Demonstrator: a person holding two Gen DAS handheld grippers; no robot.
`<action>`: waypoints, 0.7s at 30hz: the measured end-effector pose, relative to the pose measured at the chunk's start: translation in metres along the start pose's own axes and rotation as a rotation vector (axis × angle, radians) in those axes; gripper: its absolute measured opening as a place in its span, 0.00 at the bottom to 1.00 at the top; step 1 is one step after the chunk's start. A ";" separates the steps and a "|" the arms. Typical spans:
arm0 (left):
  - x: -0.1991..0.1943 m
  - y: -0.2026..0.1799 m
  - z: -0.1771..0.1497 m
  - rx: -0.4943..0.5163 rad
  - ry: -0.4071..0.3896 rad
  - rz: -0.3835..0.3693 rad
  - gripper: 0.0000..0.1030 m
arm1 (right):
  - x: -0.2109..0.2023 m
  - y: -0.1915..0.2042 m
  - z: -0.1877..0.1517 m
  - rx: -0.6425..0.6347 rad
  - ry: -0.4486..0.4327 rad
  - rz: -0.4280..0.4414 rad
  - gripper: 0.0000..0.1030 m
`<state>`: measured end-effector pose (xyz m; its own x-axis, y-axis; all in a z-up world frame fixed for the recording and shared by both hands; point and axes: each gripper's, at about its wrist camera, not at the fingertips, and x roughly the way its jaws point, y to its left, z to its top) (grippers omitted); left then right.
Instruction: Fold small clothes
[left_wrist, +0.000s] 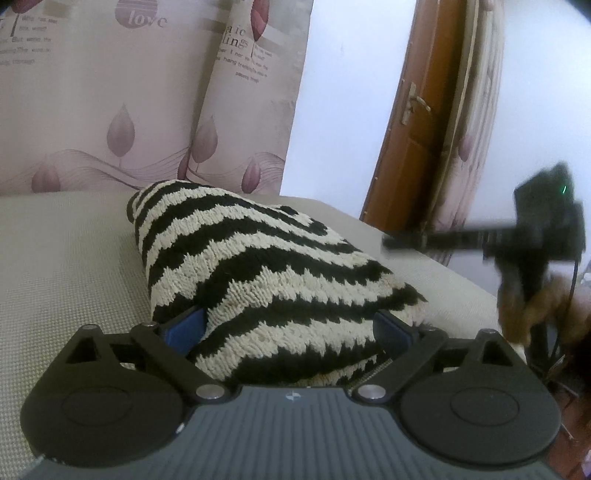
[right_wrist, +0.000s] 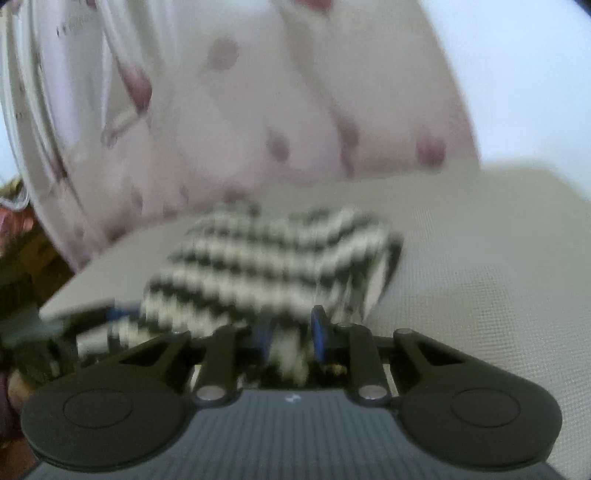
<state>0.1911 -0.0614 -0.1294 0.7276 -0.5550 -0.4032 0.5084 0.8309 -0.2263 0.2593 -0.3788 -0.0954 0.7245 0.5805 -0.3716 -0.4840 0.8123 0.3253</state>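
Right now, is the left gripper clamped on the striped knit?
No: in the left wrist view the left gripper stands wide open, its blue pads flanking the black-and-cream striped knit garment without squeezing it.

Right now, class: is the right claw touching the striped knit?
Touching. The right wrist view shows the right claw with its blue pads closed on a fold of the striped knit, which passes between them.

We see our right tongs (right_wrist: 291, 338) pinched on a near fold of the black-and-white striped knit garment (right_wrist: 266, 254), which lies blurred on the grey woven surface (right_wrist: 480, 258) before a pink-flowered curtain (right_wrist: 258, 110).
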 end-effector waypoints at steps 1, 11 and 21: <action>0.000 0.000 0.000 0.000 0.000 0.000 0.91 | 0.000 0.002 0.008 -0.015 -0.026 -0.003 0.21; 0.001 -0.003 0.000 0.006 0.004 0.005 0.93 | 0.106 0.010 0.028 -0.246 0.081 -0.102 0.20; 0.001 -0.001 0.000 0.001 0.001 0.000 0.96 | 0.107 0.006 0.046 -0.201 0.093 -0.065 0.23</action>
<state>0.1912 -0.0629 -0.1295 0.7269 -0.5552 -0.4042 0.5090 0.8307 -0.2256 0.3563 -0.3142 -0.0936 0.7135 0.5216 -0.4677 -0.5323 0.8377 0.1221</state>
